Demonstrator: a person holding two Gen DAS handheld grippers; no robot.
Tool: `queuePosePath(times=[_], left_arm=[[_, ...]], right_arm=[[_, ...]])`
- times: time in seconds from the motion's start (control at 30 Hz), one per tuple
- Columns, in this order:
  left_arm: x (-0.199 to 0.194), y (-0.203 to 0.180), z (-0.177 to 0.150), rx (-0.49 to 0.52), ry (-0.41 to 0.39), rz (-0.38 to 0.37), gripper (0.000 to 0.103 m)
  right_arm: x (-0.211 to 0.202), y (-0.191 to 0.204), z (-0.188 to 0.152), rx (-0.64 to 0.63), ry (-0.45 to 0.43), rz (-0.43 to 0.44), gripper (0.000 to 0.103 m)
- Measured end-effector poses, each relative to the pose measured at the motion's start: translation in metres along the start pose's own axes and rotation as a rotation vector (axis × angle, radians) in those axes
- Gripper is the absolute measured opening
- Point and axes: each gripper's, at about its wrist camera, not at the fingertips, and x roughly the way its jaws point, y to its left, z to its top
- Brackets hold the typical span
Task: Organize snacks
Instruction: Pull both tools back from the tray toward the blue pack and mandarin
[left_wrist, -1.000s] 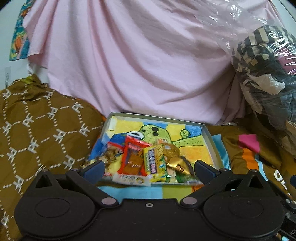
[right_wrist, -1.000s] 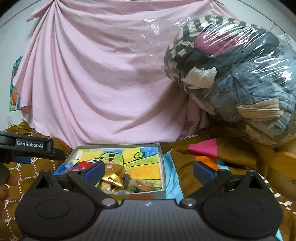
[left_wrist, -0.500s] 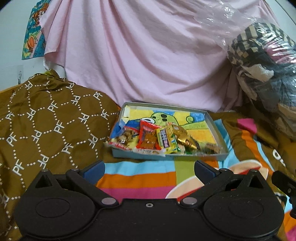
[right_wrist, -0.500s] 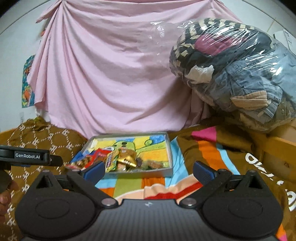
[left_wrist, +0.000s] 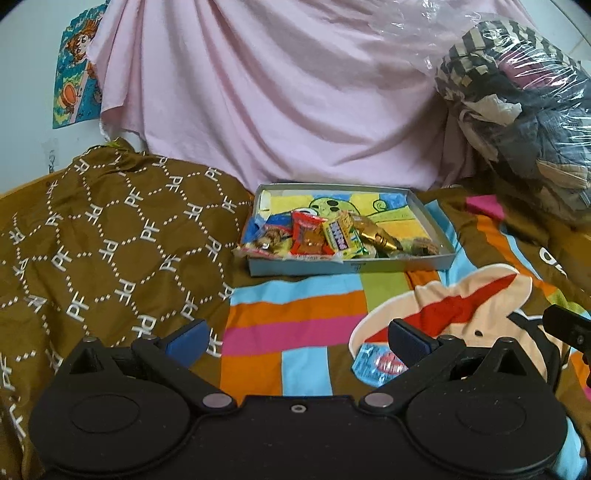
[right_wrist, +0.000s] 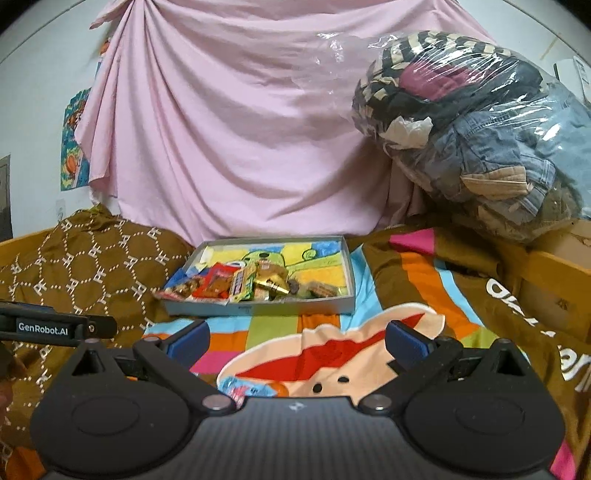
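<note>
A: We have most of the snacks (left_wrist: 325, 240) piled in the box (left_wrist: 351, 265) already, bunched along its near edge, and one wrapper at the left corner hangs over the rim.

B: And the far half of the box is bare, so we have room. What is left out?

A: One blue packet (left_wrist: 376, 363) lies loose on the blanket (left_wrist: 288, 317), well apart from the box and close to us. In the left wrist view it sits just beside the right finger of our left gripper (left_wrist: 295, 338). In the right wrist view the same packet (right_wrist: 240, 387) shows low, near the left finger of our right gripper (right_wrist: 297, 334).

B: Are either of them holding anything?

A: No. Both have their fingers spread wide with nothing between them, and both hang over the blanket short of the box.

B: So we judge the job nearly done: that packet must go in, and maybe the pile needs straightening.

A: Agreed. We cannot tell whether more snacks lie outside our views. Beyond the box there is only the pink sheet (left_wrist: 295, 99) and the bag of clothes (right_wrist: 472, 122).
</note>
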Motion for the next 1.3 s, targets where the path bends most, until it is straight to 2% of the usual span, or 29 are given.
queuePosePath(times=[0.3, 0.6, 0.73, 1.3], left_arm=[[-0.013, 0.006, -0.020, 0.043, 0.031, 0.008, 0.102], [-0.006, 0.002, -0.037, 0.096, 0.126, 0.013, 0.102], [-0.004, -0.001, -0.042, 0.125, 0.142, 0.013, 0.102], [0.008, 0.001, -0.039, 0.156, 0.189, 0.055, 0.102]], right_arm=[[-0.009, 0.010, -0.010, -0.010, 0.066, 0.017, 0.103], [0.001, 0.014, -0.022, -0.012, 0.179, 0.020, 0.103], [0.006, 0.014, -0.024, -0.013, 0.214, 0.009, 0.103], [0.012, 0.015, -0.024, -0.022, 0.275, 0.020, 0.103]])
